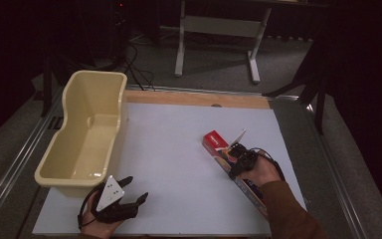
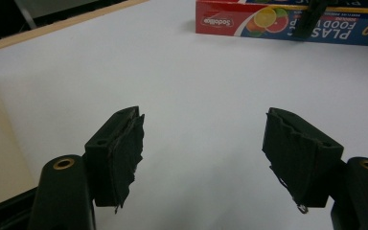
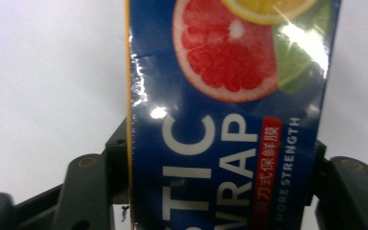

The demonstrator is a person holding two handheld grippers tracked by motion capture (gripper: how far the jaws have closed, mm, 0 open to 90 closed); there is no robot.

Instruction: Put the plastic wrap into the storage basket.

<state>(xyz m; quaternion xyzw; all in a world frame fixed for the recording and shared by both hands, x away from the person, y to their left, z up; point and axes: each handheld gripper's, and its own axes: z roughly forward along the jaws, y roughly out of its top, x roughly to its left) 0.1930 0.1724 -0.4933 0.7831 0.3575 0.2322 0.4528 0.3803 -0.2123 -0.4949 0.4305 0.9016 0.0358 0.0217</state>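
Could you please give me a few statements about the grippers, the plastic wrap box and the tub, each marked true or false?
1. The right gripper has its jaws closed on the plastic wrap box. True.
2. The left gripper holds the box. False: its jaws stand open with nothing between them.
3. The beige tub contains the box. False: the box lies on the white table.
4. The tub stands at the table's left side. True.
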